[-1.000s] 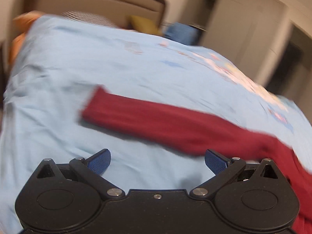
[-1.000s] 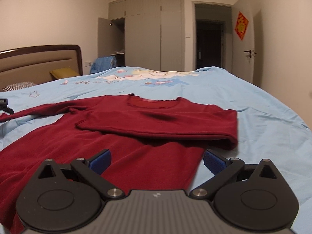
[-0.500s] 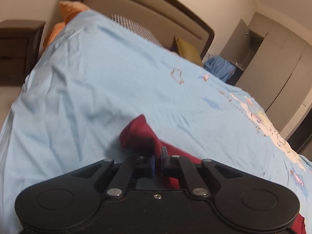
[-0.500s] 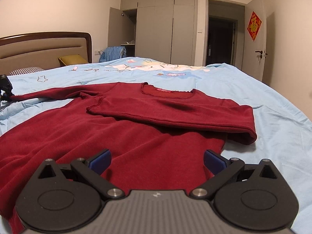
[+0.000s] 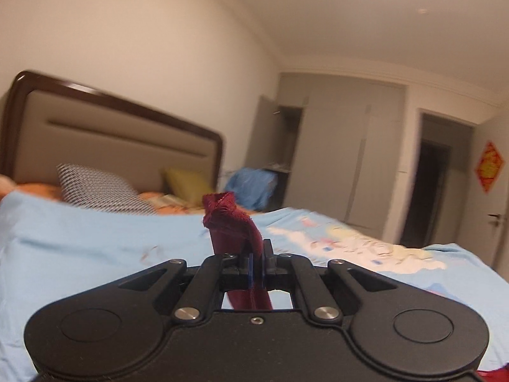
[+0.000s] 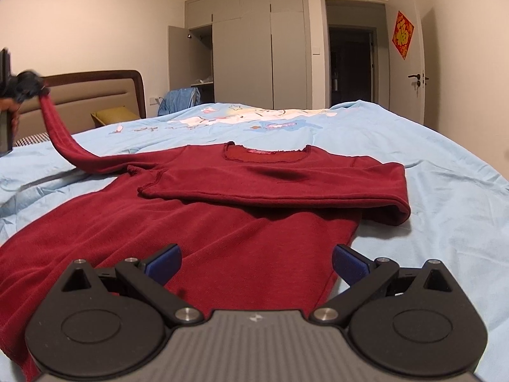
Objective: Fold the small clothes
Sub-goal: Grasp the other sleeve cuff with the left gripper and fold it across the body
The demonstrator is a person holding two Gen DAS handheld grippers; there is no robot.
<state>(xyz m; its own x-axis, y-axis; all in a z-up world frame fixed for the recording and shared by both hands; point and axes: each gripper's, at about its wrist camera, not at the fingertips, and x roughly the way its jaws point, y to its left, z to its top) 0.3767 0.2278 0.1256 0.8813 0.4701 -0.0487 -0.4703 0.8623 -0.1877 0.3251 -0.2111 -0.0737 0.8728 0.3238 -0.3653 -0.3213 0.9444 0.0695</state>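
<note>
A dark red long-sleeved shirt lies flat on the light blue bedcover, its right sleeve folded across the chest. My left gripper is shut on the cuff of the left sleeve, which sticks up between the pads. In the right wrist view that left gripper hangs high at the far left, and the left sleeve rises to it from the bed. My right gripper hovers open over the shirt's lower part, holding nothing.
A padded headboard with a checked pillow and a yellow cushion stands at the bed's head. Beyond are a wardrobe with one door open, blue cloth, and a dark doorway.
My left gripper went from open above the sleeve to shut on its cuff, then lifted it well off the bed. The right gripper stayed open and moved slightly closer over the shirt.
</note>
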